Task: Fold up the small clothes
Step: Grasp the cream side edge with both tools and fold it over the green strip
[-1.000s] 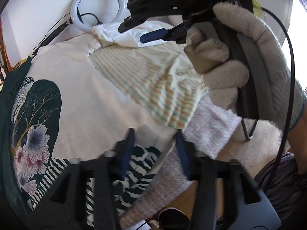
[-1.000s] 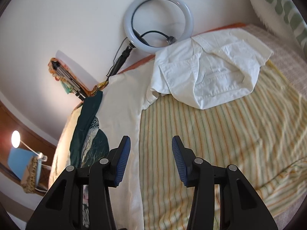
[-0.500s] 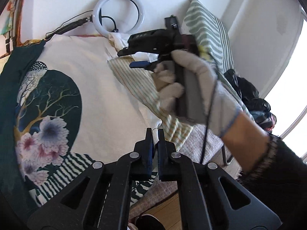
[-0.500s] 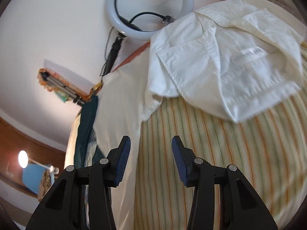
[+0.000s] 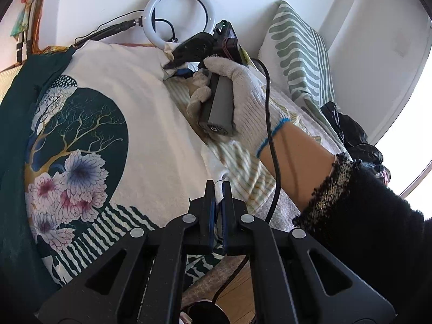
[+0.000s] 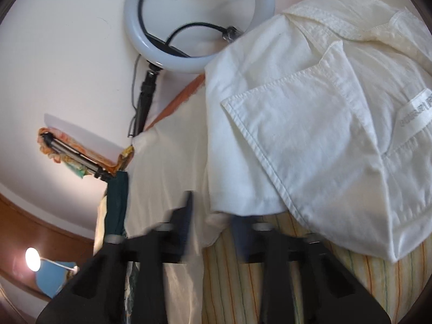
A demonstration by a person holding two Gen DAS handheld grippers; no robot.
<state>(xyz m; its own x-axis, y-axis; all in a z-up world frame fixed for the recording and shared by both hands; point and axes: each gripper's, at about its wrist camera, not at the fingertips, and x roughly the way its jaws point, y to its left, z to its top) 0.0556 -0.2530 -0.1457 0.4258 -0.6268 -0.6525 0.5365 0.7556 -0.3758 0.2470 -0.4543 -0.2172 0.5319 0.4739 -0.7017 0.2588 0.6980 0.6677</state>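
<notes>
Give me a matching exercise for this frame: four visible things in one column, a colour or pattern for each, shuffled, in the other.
Things:
1. ring light
2. shirt
3. pillow
4. glove

Descriptions:
A. grey-white knit with blue cuff edge
B. plain white with stitched pocket
C. round white hoop against the wall
D. white with green wavy bars

Pairs: 1-C, 2-B, 3-D, 4-A

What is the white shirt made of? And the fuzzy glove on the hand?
The white shirt looks like woven cotton, matte and crinkly: you can see fine creases and stitched hems. The glove looks like knitted cotton yarn, off-white and fuzzy, with a blue-edged cuff. I can't be sure of either fibre from looks alone.
</notes>
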